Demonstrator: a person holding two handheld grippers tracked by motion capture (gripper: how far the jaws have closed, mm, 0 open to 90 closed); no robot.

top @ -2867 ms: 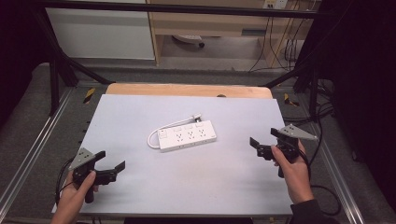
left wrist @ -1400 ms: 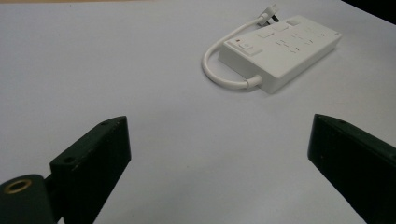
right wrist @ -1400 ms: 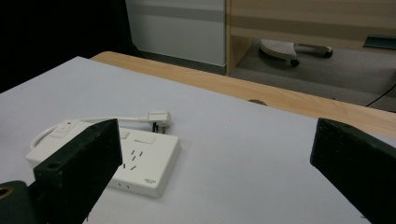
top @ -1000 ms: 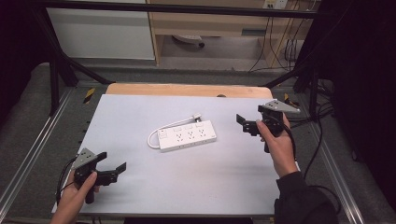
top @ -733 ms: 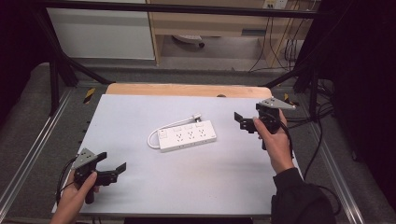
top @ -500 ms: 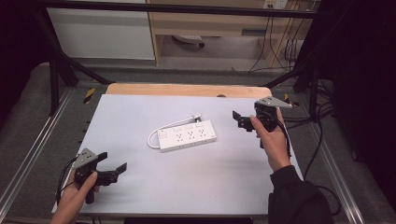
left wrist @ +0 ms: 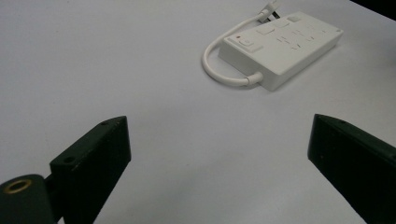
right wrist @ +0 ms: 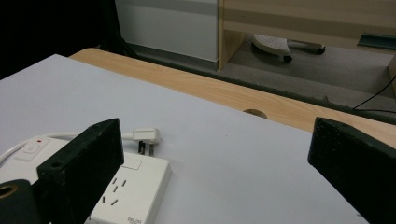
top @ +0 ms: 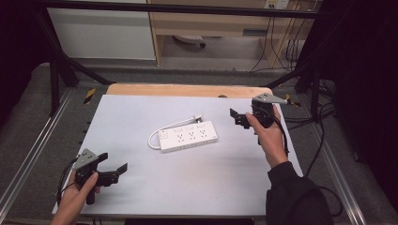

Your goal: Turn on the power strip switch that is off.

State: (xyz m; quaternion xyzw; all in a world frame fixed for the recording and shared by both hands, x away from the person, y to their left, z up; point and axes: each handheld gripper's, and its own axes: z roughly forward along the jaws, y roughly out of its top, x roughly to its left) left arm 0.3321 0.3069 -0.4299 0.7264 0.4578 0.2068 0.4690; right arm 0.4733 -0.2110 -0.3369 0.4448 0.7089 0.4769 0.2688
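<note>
Movement is only in the right tool (top: 241, 118): it has come forward beside the power strip (top: 188, 137) at mid surface (top: 141, 187), jaws wide, empty. Left tool (top: 112, 172) waits open, far off.

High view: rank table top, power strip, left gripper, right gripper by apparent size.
1. Table top, by far the largest.
2. Power strip.
3. Left gripper and right gripper: they look about alike; the left one sits nearer the camera, so no ranking between them.
</note>
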